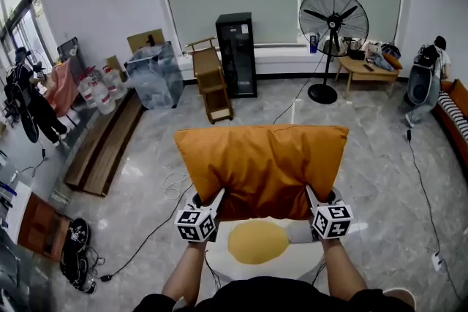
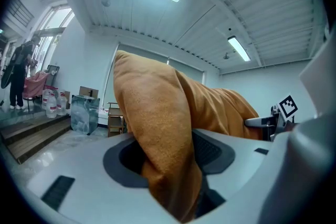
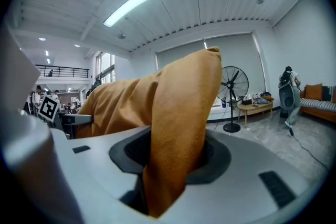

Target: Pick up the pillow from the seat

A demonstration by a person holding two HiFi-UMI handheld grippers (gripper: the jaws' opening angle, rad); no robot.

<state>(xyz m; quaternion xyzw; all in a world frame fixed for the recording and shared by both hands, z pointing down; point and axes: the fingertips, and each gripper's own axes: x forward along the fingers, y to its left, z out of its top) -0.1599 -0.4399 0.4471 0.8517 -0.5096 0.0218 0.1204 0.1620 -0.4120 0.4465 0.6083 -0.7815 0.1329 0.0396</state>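
An orange pillow [image 1: 262, 166] hangs in the air above a white seat [image 1: 219, 267] with a yellow cushion [image 1: 257, 242]. My left gripper [image 1: 216, 199] is shut on the pillow's near left corner, and my right gripper [image 1: 310, 195] is shut on its near right corner. In the left gripper view the orange fabric [image 2: 163, 149] is pinched between the grey jaws, and the right gripper's marker cube [image 2: 287, 106] shows beyond it. The right gripper view shows the pillow [image 3: 176, 128] squeezed between its jaws the same way.
A black standing fan [image 1: 333, 36] and a low wooden table [image 1: 365, 71] stand at the back right. A black cabinet [image 1: 235, 55], a wooden rack [image 1: 210, 81] and wrapped boxes [image 1: 153, 73] line the window wall. Cables [image 1: 150, 234] cross the floor. People stand at the far left [image 1: 28, 102] and far right [image 1: 424, 77].
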